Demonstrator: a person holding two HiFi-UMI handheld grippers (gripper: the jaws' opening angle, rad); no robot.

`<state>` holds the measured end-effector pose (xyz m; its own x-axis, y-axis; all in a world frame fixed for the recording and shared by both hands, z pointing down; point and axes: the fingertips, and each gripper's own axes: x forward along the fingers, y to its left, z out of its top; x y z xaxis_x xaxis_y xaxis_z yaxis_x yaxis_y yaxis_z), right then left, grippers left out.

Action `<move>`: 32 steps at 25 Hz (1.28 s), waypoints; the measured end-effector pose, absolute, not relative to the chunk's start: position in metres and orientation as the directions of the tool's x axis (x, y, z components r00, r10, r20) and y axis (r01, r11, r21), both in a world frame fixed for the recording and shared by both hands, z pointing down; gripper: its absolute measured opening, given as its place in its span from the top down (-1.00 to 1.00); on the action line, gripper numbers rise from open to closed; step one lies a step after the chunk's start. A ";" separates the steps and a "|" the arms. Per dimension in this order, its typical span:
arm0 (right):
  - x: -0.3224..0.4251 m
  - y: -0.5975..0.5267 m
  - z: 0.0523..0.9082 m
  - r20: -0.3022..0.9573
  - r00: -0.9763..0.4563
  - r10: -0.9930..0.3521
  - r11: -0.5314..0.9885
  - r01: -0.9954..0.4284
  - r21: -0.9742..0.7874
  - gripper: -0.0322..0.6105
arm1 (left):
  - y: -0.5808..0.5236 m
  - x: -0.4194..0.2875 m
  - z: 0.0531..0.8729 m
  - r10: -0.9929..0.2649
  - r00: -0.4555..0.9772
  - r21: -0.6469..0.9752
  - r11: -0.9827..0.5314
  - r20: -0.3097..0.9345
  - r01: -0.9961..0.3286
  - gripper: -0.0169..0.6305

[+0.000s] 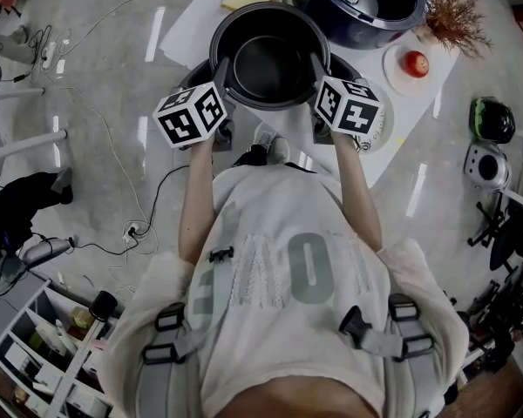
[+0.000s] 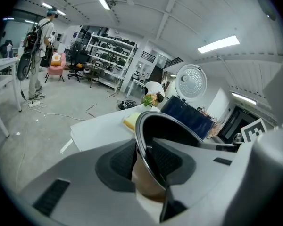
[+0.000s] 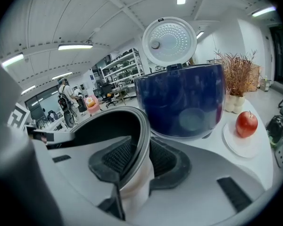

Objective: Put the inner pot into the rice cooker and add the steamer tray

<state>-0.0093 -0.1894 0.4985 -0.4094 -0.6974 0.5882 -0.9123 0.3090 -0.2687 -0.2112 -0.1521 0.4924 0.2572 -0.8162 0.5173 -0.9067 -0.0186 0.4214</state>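
Holding the inner pot (image 1: 270, 64) mouth-up between the two grippers, at opposite sides of its rim, above the white table (image 1: 187, 29). Clamping the pot's left wall with the left gripper (image 2: 144, 161), jaws partly closed, one pad inside the rim and the other outside, both pressing on the metal. Gripping the right wall the same way with the right gripper (image 3: 140, 159), jaws narrowed onto the thin wall, one pad inside and one outside. Facing the dark blue rice cooker (image 3: 184, 102), just beyond the pot and ahead of the right gripper, with its lid standing open. Sitting farther off to the right of the right gripper, a red apple (image 3: 246, 124) on a white plate (image 3: 236, 145), near some dried twigs (image 3: 236, 72).
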 end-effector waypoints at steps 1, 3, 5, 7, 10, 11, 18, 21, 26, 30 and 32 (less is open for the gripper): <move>-0.009 -0.189 0.498 0.589 -0.410 -0.696 0.301 -0.912 -0.278 0.51 | -0.152 -0.211 0.492 -0.818 0.254 0.419 -0.018 0.516 -0.908 0.59; -0.009 -0.190 0.498 0.589 -0.412 -0.696 0.289 -0.911 -0.296 0.53 | -0.152 -0.211 0.491 -0.823 0.245 0.410 -0.015 0.513 -0.912 0.59; -0.008 -0.190 0.497 0.585 -0.412 -0.699 0.279 -0.910 -0.308 0.54 | -0.152 -0.211 0.491 -0.825 0.237 0.396 -0.017 0.514 -0.918 0.59; -0.006 -0.189 0.497 0.585 -0.408 -0.701 0.268 -0.911 -0.314 0.55 | -0.151 -0.210 0.491 -0.827 0.237 0.396 -0.018 0.510 -0.918 0.59; -0.007 -0.189 0.498 0.599 -0.395 -0.697 0.255 -0.917 -0.307 0.57 | -0.150 -0.212 0.491 -0.828 0.233 0.410 -0.005 0.509 -0.912 0.61; -0.007 -0.188 0.498 0.606 -0.388 -0.694 0.253 -0.920 -0.300 0.57 | -0.150 -0.212 0.491 -0.827 0.230 0.412 0.002 0.513 -0.911 0.61; -0.008 -0.179 0.487 0.609 -0.364 -0.704 0.282 -0.931 -0.231 0.58 | -0.136 -0.213 0.478 -0.839 0.195 0.377 0.013 0.508 -0.926 0.64; -0.013 -0.180 0.477 0.591 -0.380 -0.712 0.298 -0.925 -0.237 0.58 | -0.135 -0.217 0.464 -0.860 0.173 0.367 0.019 0.481 -0.930 0.64; -0.016 -0.186 0.443 0.522 -0.393 -0.757 0.337 -0.919 -0.203 0.57 | -0.137 -0.219 0.426 -0.904 0.137 0.330 0.005 0.405 -0.944 0.64; -0.025 -0.192 0.413 0.458 -0.405 -0.792 0.360 -0.914 -0.187 0.56 | -0.140 -0.227 0.393 -0.936 0.120 0.305 -0.014 0.332 -0.952 0.64; -0.029 -0.195 0.395 0.418 -0.413 -0.809 0.377 -0.911 -0.171 0.56 | -0.141 -0.230 0.377 -0.949 0.114 0.296 -0.023 0.293 -0.955 0.64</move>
<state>-0.0287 -0.1947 0.3949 -0.4129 -0.8090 0.4184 -0.9106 0.3765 -0.1706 -0.2303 -0.1407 0.3766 0.1138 -0.9492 0.2935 -0.9549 -0.0230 0.2960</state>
